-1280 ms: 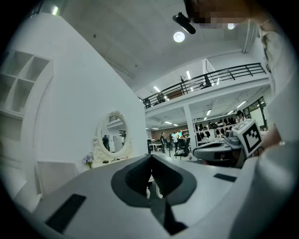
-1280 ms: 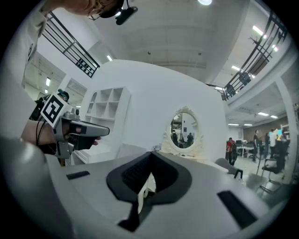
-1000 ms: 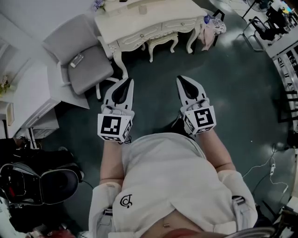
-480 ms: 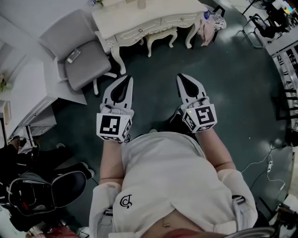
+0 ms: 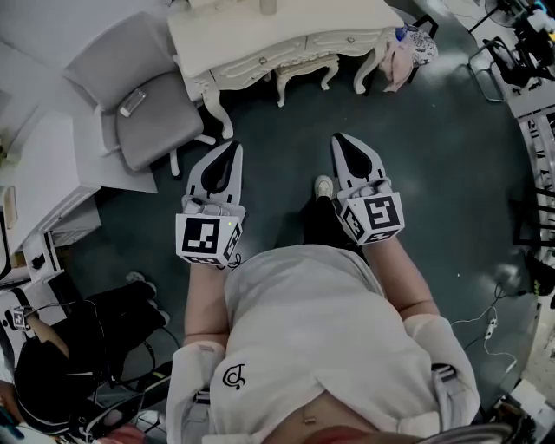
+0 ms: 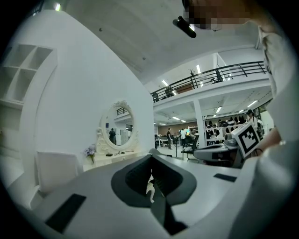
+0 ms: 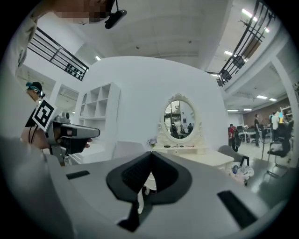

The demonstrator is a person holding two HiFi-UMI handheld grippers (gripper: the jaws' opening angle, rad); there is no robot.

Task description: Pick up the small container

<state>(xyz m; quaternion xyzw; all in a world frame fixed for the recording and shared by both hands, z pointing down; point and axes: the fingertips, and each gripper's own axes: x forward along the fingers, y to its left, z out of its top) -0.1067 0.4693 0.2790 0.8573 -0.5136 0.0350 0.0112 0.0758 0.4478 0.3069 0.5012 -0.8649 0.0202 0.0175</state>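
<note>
Over the dark floor (image 5: 434, 173), in front of the person, the left gripper (image 5: 234, 147) and the right gripper (image 5: 338, 139) point level toward the far white bench (image 5: 260, 35). Both jaws are closed together, with nothing between them. What seems the small container (image 5: 269, 6) stands at the bench's far edge, well apart from both grippers.

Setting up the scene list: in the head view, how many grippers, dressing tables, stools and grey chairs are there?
Grippers: 2 (left gripper, right gripper)
Dressing table: 1
Stool: 1
Grey chair: 1
Total: 5
</note>
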